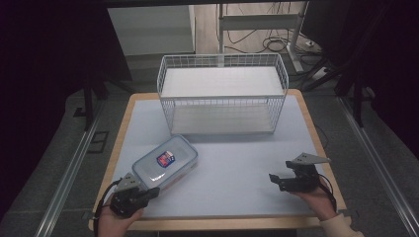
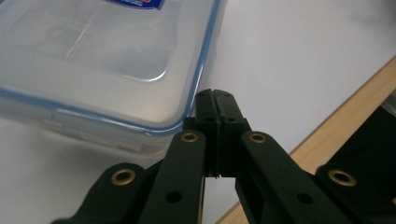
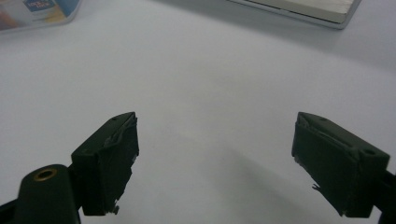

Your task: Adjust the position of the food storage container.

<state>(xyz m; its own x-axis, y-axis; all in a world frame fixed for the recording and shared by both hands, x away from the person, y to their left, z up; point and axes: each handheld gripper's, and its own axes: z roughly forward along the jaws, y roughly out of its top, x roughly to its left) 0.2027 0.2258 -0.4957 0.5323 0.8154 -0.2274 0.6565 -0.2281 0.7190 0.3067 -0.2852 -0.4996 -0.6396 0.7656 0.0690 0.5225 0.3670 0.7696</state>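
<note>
From the high view, a clear plastic box (image 1: 165, 163) with a blue-edged lid lies on the white surface (image 1: 237, 158), near the front left. It has a red and blue sticker (image 1: 165, 158) on top; the words are too small to read. The left tool (image 1: 154, 192) sits just beside the box's near corner. The right tool (image 1: 272, 178) rests far off at the right. A white wire basket (image 1: 222, 94) stands at the back.

In the left gripper view, the left tool (image 2: 215, 95) is pressed together, with nothing in it, right next to the box (image 2: 102, 56).

In the right gripper view, the right tool (image 3: 215, 158) is spread wide over the bare surface (image 3: 210, 79).
</note>
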